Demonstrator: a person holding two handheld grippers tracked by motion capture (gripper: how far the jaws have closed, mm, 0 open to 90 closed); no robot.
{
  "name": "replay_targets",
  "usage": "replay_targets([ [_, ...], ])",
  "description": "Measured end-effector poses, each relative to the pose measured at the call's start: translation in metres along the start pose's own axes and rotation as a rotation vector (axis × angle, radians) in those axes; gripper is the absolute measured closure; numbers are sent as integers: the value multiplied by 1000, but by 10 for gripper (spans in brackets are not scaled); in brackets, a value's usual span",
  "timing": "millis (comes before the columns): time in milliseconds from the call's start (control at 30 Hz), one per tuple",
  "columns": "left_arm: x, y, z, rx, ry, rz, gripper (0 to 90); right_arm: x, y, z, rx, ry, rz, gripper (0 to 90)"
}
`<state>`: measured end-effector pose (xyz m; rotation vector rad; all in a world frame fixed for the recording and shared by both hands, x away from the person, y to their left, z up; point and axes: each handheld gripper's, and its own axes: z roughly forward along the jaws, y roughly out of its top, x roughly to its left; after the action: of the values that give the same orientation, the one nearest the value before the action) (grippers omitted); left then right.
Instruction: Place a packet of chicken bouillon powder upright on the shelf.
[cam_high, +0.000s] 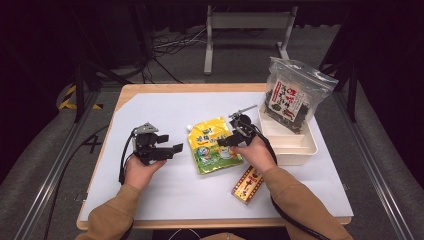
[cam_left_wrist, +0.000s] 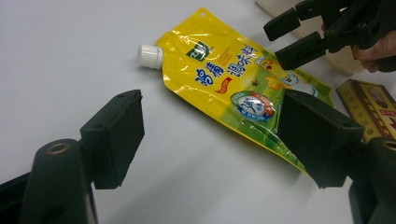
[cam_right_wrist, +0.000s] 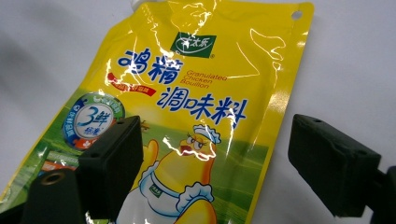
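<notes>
The yellow pouch (cam_right_wrist: 187, 116), printed "Granulated Chicken Bouillon" above a cartoon chicken, lies flat on the tabletop (cam_high: 165, 195) directly beneath the right claw (cam_right_wrist: 215, 163), whose jaws are spread. The left claw (cam_left_wrist: 210, 135), also spread and holding nothing, points at the pouch's capped-spout side.

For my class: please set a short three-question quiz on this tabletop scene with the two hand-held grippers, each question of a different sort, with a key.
1. True or false: the right gripper is shut on the yellow pouch.
2. Multiple choice: where does the clear bag of dark dried food stand? A) flat on the white mat B) in the white tray C) in the left gripper
3. Fill in: the small red and gold box lies nearest the person's ______ forearm.

Key
1. False: its fingers stand apart above the pouch.
2. B
3. right
</notes>
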<state>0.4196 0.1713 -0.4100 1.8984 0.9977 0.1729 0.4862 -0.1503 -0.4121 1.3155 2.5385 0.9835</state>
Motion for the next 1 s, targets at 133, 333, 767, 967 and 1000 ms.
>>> replay_targets([
  [133, 0, -3, -3, 4, 10, -4, 228, 0, 0, 6, 13, -2, 11, 159],
  [333, 1, -5, -5, 7, 19, 2, 230, -1, 0, 13, 35, 6, 22, 158],
  [767, 0, -7, -6, 9, 17, 1, 231, -5, 2, 18, 61, 6, 51, 179],
  [967, -1, -7, -5, 12, 15, 5, 232, 0, 5, 20, 77, -17, 40, 224],
  [1000, -1, -7, -5, 12, 15, 5, 232, 2, 5, 20, 79, -24, 33, 242],
])
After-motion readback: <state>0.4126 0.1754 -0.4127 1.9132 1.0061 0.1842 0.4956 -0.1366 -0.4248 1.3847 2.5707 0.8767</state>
